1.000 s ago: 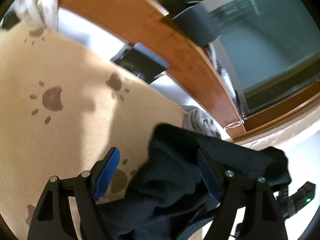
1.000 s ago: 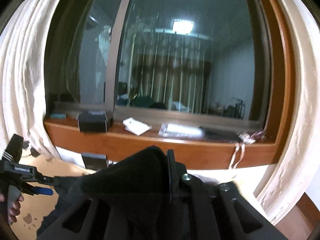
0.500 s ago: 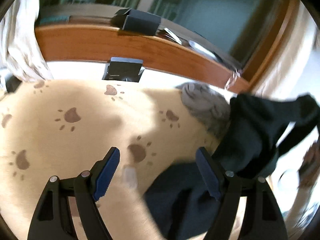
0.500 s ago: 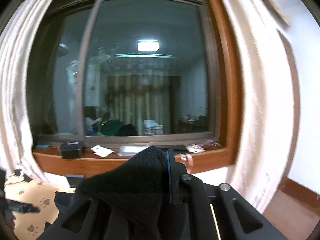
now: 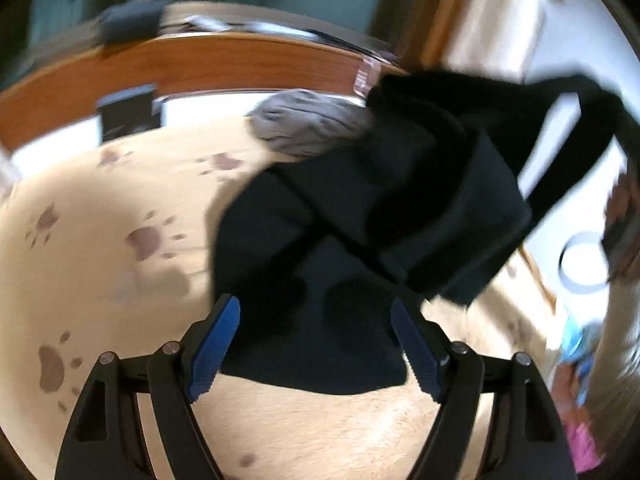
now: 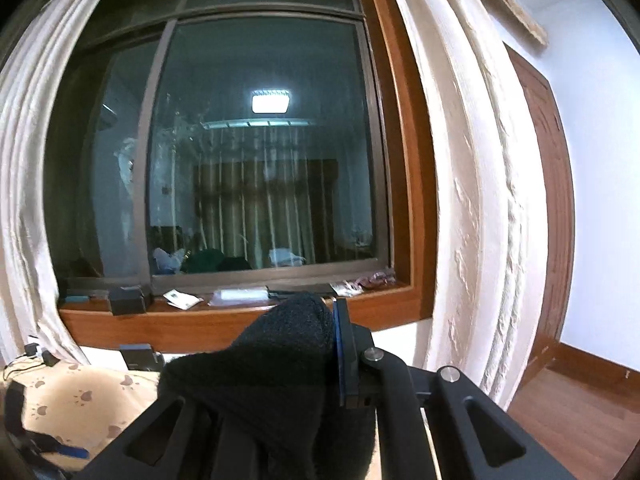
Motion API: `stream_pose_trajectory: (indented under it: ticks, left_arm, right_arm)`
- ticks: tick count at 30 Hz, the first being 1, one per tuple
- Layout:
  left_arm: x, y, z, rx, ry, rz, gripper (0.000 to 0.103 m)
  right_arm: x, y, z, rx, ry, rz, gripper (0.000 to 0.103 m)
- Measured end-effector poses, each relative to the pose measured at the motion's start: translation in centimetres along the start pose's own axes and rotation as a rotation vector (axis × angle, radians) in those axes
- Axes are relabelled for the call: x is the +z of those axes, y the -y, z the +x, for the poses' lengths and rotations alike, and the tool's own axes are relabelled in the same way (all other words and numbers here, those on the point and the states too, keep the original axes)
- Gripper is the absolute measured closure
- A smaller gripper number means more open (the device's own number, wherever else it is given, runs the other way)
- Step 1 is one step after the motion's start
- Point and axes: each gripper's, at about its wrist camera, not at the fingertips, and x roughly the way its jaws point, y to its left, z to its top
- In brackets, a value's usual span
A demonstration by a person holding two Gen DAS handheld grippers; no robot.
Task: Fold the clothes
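Note:
A black garment (image 5: 360, 232) hangs over the beige paw-print bedsheet (image 5: 100, 240), pulled up toward the upper right in the blurred left wrist view. Its lower edge droops between the blue pads (image 5: 216, 344) of my left gripper (image 5: 316, 344), which stands wide open without pressing on the cloth. In the right wrist view my right gripper (image 6: 332, 320) is shut on a bunched fold of the black garment (image 6: 280, 360), held up level in front of the window. The cloth hides its left finger.
A crumpled grey garment (image 5: 304, 124) lies on the bed near the wooden window sill (image 5: 220, 64). A black box (image 5: 128, 116) stands below the sill. Cream curtains (image 6: 480, 200) flank the dark window (image 6: 260, 160). Wooden floor (image 6: 568, 420) shows at the right.
The left wrist view has rolled upright and swung right toward the hanging garment. The right gripper has swung right and risen with the garment in it. Both jaws kept their width.

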Motion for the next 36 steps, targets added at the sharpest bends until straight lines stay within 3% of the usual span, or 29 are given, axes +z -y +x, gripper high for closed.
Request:
stream_pose_trajectory:
  ticks: [4,8,19,25,28,33,36]
  left_arm:
    - [-0.2,2.2,0.6,-0.15,-0.03,-0.032,0.021]
    - [0.4,3.7,0.0,-0.223,-0.031,-0.093,0.021]
    - [1.5,2.0,-5.9,-0.234,0.116,-0.275,0.019]
    - [1.0,-0.7,-9.3,-0.173,0.214,-0.342,0.018]
    - [0.9,-1.7,-10.2,-0.082,0.24,-0.377,0.015]
    - [0.7,-2.3,-12.1,-0.122,0.259,-0.37,0.015]
    - [0.5,-1.5,-13.2,-0.129,0.274,-0.312,0.013]
  right_arm:
    - [1.3,-1.1,-1.8,0.047,0.052,-0.008,0.093]
    - [2.4,-2.8,-4.3,0.1,0.111,-0.031,0.093]
    - [4.7,-9.0,-9.3,0.223,0.238,-0.13,0.093]
    - [5.9,-11.8,-11.3,0.263,0.304,-0.166,0.093]
    - [6.7,-13.2,-12.5,0.272,0.348,-0.199,0.093]
    - [8.5,-15.6,-14.2,0.264,0.403,-0.246,0.093]
    - [9.8,-16.9,-15.2,0.253,0.44,-0.269,0.093]
